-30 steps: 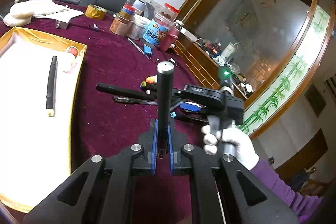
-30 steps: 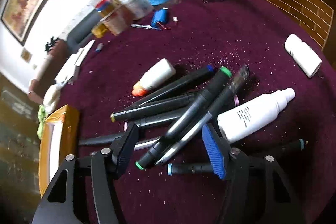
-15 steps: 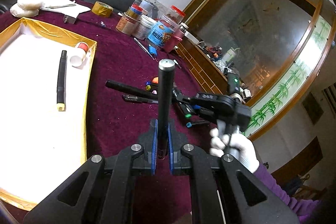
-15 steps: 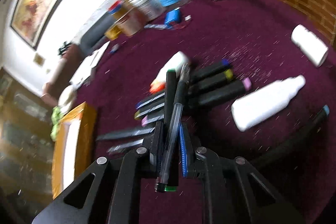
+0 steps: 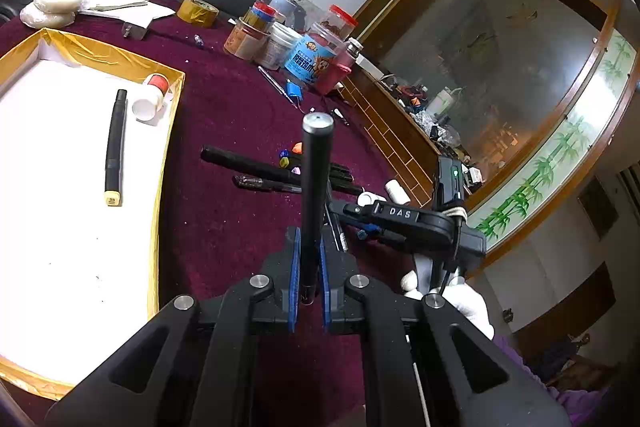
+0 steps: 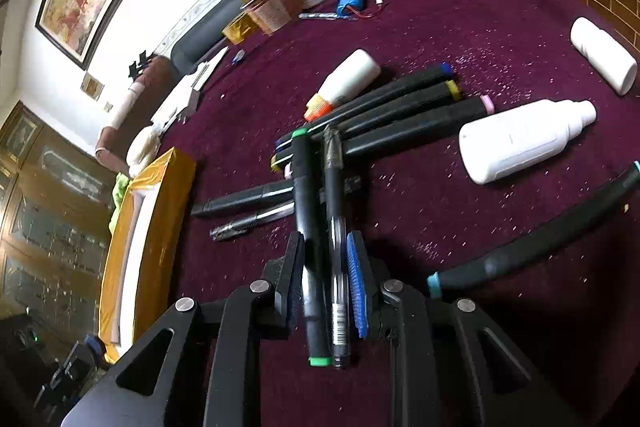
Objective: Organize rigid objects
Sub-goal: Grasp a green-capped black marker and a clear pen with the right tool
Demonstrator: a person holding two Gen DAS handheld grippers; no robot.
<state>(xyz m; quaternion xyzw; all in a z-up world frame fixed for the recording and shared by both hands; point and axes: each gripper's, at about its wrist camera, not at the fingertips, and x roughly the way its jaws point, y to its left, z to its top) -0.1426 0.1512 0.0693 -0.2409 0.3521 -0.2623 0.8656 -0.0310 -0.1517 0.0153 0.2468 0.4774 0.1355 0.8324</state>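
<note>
Two slim things are caught together between the right tongs (image 6: 323,277): a black marker (image 6: 307,227) with green end caps and a clear pen (image 6: 335,247) with a black grip, side by side, their far ends over the heap of markers (image 6: 400,107) on the surface (image 6: 440,27). The jaws are opening slightly, though both stay pinched between the pads. The left tongs (image 5: 308,279) are clamped on a smooth dark tube (image 5: 314,187) with a flat grey end, held above the surface and pointing away. The step in hand is judged to be carrying these to the gold-edged tray (image 5: 160,187), where another marker (image 5: 114,147) and a small white bottle (image 5: 150,99) already lie. It is best done with a firm pinch, since hard, round, glossy barrels can roll against each other and slip out. The surface is covered in deep red velvety cloth; white plastic bottles (image 6: 520,139) lie near the heap.
</note>
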